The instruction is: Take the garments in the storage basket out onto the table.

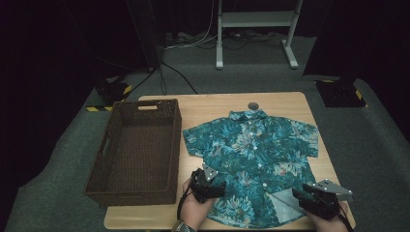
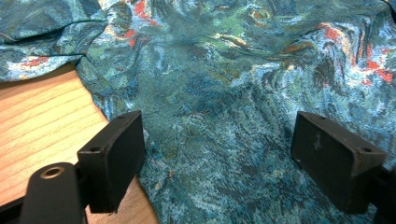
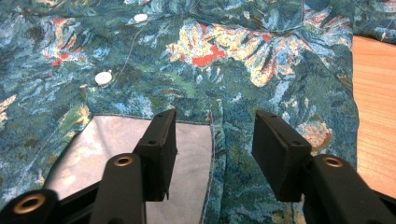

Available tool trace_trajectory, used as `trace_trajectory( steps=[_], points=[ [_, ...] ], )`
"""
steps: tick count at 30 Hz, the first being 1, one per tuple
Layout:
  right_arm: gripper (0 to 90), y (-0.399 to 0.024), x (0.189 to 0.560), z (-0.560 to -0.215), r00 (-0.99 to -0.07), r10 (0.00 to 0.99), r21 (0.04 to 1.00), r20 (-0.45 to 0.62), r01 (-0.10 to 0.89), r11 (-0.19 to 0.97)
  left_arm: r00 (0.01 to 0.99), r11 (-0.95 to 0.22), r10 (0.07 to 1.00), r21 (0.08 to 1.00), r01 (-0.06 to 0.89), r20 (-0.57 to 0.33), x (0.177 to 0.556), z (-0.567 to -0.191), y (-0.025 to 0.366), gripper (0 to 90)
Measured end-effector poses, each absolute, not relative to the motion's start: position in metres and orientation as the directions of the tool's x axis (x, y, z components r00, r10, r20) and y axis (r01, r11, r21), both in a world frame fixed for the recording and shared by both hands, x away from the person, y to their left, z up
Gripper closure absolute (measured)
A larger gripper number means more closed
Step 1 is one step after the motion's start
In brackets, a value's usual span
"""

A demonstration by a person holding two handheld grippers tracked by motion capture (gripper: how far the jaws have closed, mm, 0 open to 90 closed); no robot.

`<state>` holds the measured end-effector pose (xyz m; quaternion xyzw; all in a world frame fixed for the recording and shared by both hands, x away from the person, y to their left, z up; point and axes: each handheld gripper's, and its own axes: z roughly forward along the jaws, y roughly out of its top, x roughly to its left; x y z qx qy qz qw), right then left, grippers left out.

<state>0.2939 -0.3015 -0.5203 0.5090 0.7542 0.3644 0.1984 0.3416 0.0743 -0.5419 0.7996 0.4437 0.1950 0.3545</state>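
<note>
Both claws are held at the near edge of the shirt, which is spread flat on the table with its collar at the far side. Left claw jaws are spread wide over the cloth, and nothing is pinched. Right claw jaws are held apart over the turned-up hem, where the pale inside is seen; no cloth is squeezed. Just left of the shirt, the brown basket is seen with nothing in it.
</note>
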Motion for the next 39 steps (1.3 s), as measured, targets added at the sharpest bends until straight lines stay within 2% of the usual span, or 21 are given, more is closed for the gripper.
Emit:
trace_trajectory(
  steps=[13, 18, 23, 28, 32, 35, 38, 39],
  points=[
    [53.3, -0.293, 0.306, -0.529, -0.396, 0.916, 0.738, 0.062, 0.636, 0.226, 0.528, -0.353, 0.849, 0.742, 0.569, -0.001, 0.342, -0.542, 0.074, 17.5],
    [57.7, -0.286, 0.318, -0.531, -0.410, 0.910, 0.727, 0.064, 0.644, 0.239, 0.530, -0.356, 0.848, 0.741, 0.569, 0.000, 0.342, -0.542, 0.074, 17.6],
    [68.4, -0.284, 0.320, -0.533, -0.399, 0.917, 0.733, 0.020, 0.630, 0.257, 0.529, -0.354, 0.849, 0.742, 0.569, -0.001, 0.342, -0.542, 0.074, 17.6],
    [84.0, -0.282, 0.318, -0.531, -0.406, 0.914, 0.730, -0.014, 0.620, 0.287, 0.529, -0.354, 0.849, 0.742, 0.569, -0.001, 0.342, -0.542, 0.074, 17.6],
    [88.6, -0.282, 0.313, -0.524, -0.412, 0.911, 0.749, 0.003, 0.605, 0.271, 0.530, -0.356, 0.848, 0.741, 0.569, 0.000, 0.342, -0.542, 0.074, 17.6],
    [88.5, -0.279, 0.308, -0.519, -0.423, 0.906, 0.759, 0.002, 0.591, 0.275, 0.530, -0.356, 0.848, 0.741, 0.570, 0.000, 0.342, -0.542, 0.074, 17.6],
    [75.5, -0.278, 0.308, -0.521, -0.405, 0.914, 0.759, -0.020, 0.589, 0.278, 0.530, -0.356, 0.848, 0.741, 0.569, 0.000, 0.342, -0.542, 0.074, 17.6],
    [73.9, -0.278, 0.310, -0.524, -0.402, 0.916, 0.756, -0.017, 0.594, 0.274, 0.530, -0.356, 0.848, 0.741, 0.569, 0.000, 0.342, -0.542, 0.074, 17.6]
  ],
)
